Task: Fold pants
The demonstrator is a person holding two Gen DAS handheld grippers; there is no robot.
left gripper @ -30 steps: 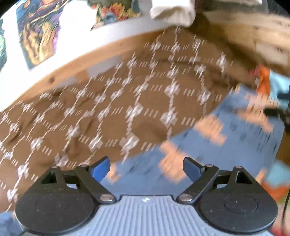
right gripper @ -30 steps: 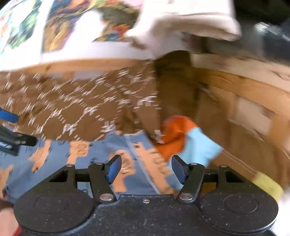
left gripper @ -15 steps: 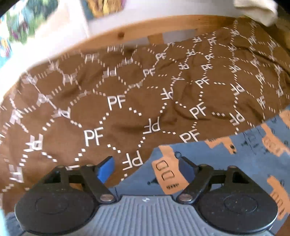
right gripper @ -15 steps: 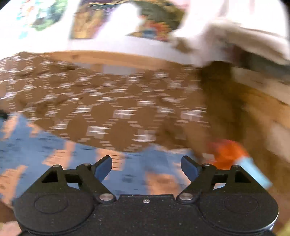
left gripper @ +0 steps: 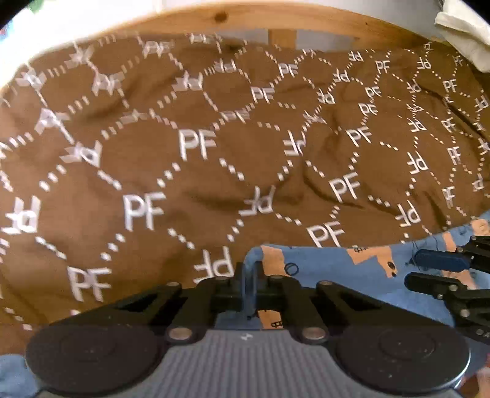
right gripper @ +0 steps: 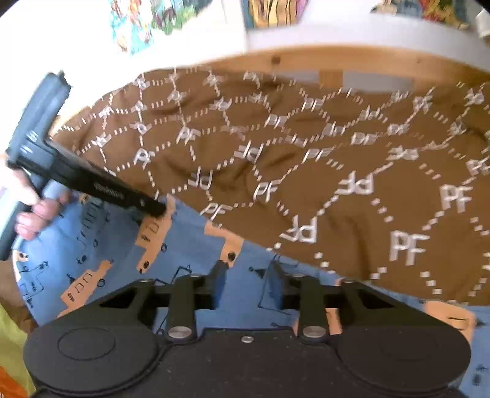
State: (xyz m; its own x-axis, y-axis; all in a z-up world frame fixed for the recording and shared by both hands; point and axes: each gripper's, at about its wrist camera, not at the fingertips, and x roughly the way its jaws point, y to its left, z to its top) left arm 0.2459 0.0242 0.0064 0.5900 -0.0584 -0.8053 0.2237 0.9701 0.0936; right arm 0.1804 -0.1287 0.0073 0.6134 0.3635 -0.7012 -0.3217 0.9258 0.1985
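On a brown PF-print blanket (left gripper: 214, 171) beneath a wooden rail (left gripper: 275, 21), blue pants (right gripper: 190, 266) with orange trucks lie spread at the near edge. Left gripper (left gripper: 249, 284) has its jaws closed on a pinch of the pants' hem; right gripper (right gripper: 246, 286) stands part open, fabric between its fingers (right gripper: 219, 275) but not yet clamped. Judged a grasping step before the fold: right should close, then both lift and carry the edge across together

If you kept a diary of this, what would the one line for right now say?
left gripper: shut on blue pants edge | right gripper: open, over pants | brown bedspread: beneath | fold: not yet done
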